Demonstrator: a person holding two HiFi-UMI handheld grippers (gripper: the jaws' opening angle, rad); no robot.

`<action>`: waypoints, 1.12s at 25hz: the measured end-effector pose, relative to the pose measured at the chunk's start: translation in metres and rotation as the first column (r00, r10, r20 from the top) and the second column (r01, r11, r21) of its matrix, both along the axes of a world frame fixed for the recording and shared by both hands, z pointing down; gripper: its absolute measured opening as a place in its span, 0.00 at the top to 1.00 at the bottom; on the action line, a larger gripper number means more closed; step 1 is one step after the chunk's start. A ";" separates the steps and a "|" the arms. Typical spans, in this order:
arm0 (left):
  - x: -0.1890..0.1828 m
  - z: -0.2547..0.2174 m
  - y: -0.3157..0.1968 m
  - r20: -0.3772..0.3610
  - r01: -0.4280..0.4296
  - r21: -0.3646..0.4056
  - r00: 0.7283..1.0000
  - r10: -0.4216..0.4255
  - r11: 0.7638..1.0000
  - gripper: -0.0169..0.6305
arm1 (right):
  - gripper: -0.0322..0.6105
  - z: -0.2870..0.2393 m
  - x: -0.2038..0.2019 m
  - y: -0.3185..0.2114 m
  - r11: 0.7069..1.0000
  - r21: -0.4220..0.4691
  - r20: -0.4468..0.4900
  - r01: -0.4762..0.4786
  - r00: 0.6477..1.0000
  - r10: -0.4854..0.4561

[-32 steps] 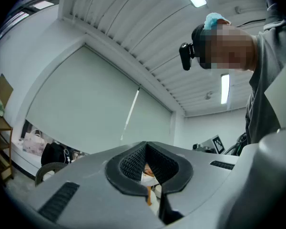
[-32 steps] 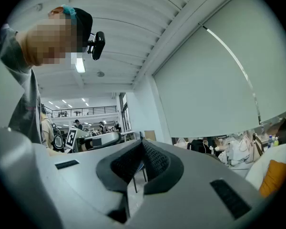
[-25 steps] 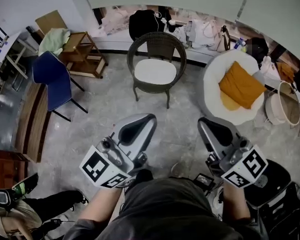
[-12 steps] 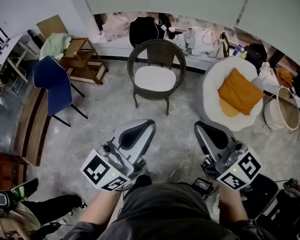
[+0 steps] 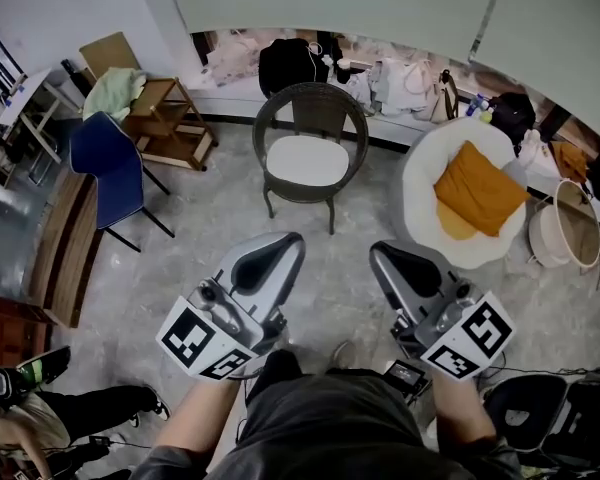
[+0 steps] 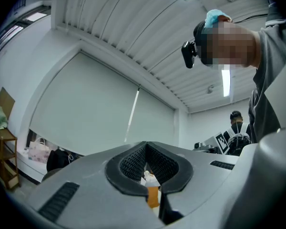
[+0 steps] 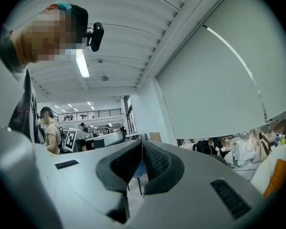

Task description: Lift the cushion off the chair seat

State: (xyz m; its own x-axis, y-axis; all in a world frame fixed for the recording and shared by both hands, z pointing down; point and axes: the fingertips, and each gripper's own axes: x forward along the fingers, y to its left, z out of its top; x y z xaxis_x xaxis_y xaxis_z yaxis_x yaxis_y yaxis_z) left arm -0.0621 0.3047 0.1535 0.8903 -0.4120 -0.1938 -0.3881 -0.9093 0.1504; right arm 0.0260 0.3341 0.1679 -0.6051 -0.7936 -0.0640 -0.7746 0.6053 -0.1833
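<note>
While standing well back from the wicker chair (image 5: 318, 103), holding nothing in the left gripper (image 5: 280, 246) or right gripper (image 5: 385, 256), both squeezed tight shut. Can see the white cushion (image 5: 308, 158) lying flat on its seat.

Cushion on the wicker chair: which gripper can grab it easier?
Probably left: the left gripper points nearly at the white cushion, the right gripper sits further aside. Both are shut and far away.

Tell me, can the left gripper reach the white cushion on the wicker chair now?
Probably not yet. The left gripper, shut, is close to the person, and the white cushion on the wicker chair lies well ahead. Only floor lies between, so nothing blocks it.
</note>
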 end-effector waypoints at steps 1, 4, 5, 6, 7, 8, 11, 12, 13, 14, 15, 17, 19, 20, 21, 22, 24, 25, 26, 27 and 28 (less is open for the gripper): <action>0.004 0.002 0.004 0.000 0.006 0.000 1.000 -0.006 1.000 0.96 | 0.93 0.002 0.003 0.003 1.000 -0.002 -0.002 0.006 1.000 -0.006; 0.011 0.006 0.010 0.005 0.017 -0.004 1.000 -0.017 1.000 0.96 | 0.93 0.004 0.010 0.008 1.000 -0.004 -0.007 0.018 1.000 -0.018; 0.013 0.006 0.010 0.008 0.020 -0.006 1.000 -0.020 1.000 0.96 | 0.93 0.003 0.012 0.008 1.000 -0.005 -0.008 0.019 1.000 -0.019; 0.014 0.006 0.010 0.009 0.021 -0.008 1.000 -0.021 1.000 0.96 | 0.93 0.003 0.014 0.008 1.000 -0.006 -0.009 0.020 1.000 -0.020; 0.016 0.005 0.009 0.010 0.022 -0.009 1.000 -0.022 1.000 0.96 | 0.93 0.003 0.016 0.007 1.000 -0.008 -0.009 0.021 1.000 -0.021; 0.018 0.005 0.008 0.011 0.022 -0.010 1.000 -0.022 1.000 0.96 | 0.93 0.003 0.017 0.005 1.000 -0.010 -0.009 0.021 1.000 -0.021; 0.023 0.006 0.004 0.017 0.021 -0.012 1.000 -0.021 1.000 0.96 | 0.93 0.005 0.023 0.000 1.000 -0.017 -0.006 0.021 1.000 -0.021; 0.025 0.006 0.002 0.018 0.021 -0.013 1.000 -0.020 1.000 0.96 | 0.93 0.006 0.025 -0.002 1.000 -0.018 -0.005 0.021 1.000 -0.021; 0.027 0.007 -0.002 0.019 0.020 -0.014 1.000 -0.020 1.000 0.96 | 0.93 0.006 0.026 -0.005 1.000 -0.019 -0.005 0.021 1.000 -0.021; 0.028 0.007 -0.006 0.019 0.018 -0.015 1.000 -0.018 1.000 0.96 | 0.93 0.006 0.027 -0.009 1.000 -0.021 -0.005 0.020 1.000 -0.021; 0.028 0.007 -0.011 0.018 0.016 -0.016 1.000 -0.016 1.000 0.96 | 0.93 0.007 0.028 -0.015 1.000 -0.023 -0.005 0.019 1.000 -0.019; 0.026 0.010 -0.024 0.017 0.010 -0.019 1.000 -0.010 1.000 0.96 | 0.93 0.010 0.026 -0.027 1.000 -0.027 -0.006 0.014 1.000 -0.014; 0.022 0.013 -0.036 0.015 0.003 -0.022 1.000 -0.003 1.000 0.96 | 0.93 0.013 0.022 -0.039 1.000 -0.031 -0.006 0.007 1.000 -0.007; 0.020 0.014 -0.043 0.014 0.000 -0.022 1.000 0.001 1.000 0.96 | 0.93 0.014 0.020 -0.046 1.000 -0.031 -0.006 0.002 1.000 -0.003; 0.019 0.015 -0.051 0.012 -0.004 -0.023 1.000 0.004 1.000 0.96 | 0.93 0.014 0.018 -0.053 1.000 -0.031 -0.007 -0.002 1.000 0.001; 0.017 0.015 -0.058 0.009 -0.008 -0.023 1.000 0.008 1.000 0.96 | 0.93 0.014 0.017 -0.060 0.999 -0.032 -0.008 -0.005 1.000 0.005; 0.014 0.015 -0.070 0.004 -0.013 -0.023 1.000 0.013 1.000 0.96 | 0.93 0.014 0.012 -0.071 0.999 -0.032 -0.009 -0.008 1.000 0.008; 0.011 0.016 -0.075 0.002 -0.014 -0.023 1.000 0.014 1.000 0.96 | 0.93 0.015 0.009 -0.077 0.999 -0.032 -0.010 -0.008 1.000 0.007; 0.008 0.017 -0.081 -0.001 -0.014 -0.023 1.000 0.014 1.000 0.96 | 0.93 0.016 0.006 -0.082 0.999 -0.032 -0.011 -0.007 1.000 0.007; 0.005 0.018 -0.087 -0.003 -0.013 -0.024 1.000 0.013 1.000 0.96 | 0.93 0.017 0.004 -0.088 0.999 -0.034 -0.011 -0.007 1.000 0.007; 0.004 0.019 -0.093 -0.004 -0.013 -0.026 1.000 0.013 1.000 0.96 | 0.93 0.019 0.003 -0.093 0.999 -0.036 -0.010 -0.008 1.000 0.007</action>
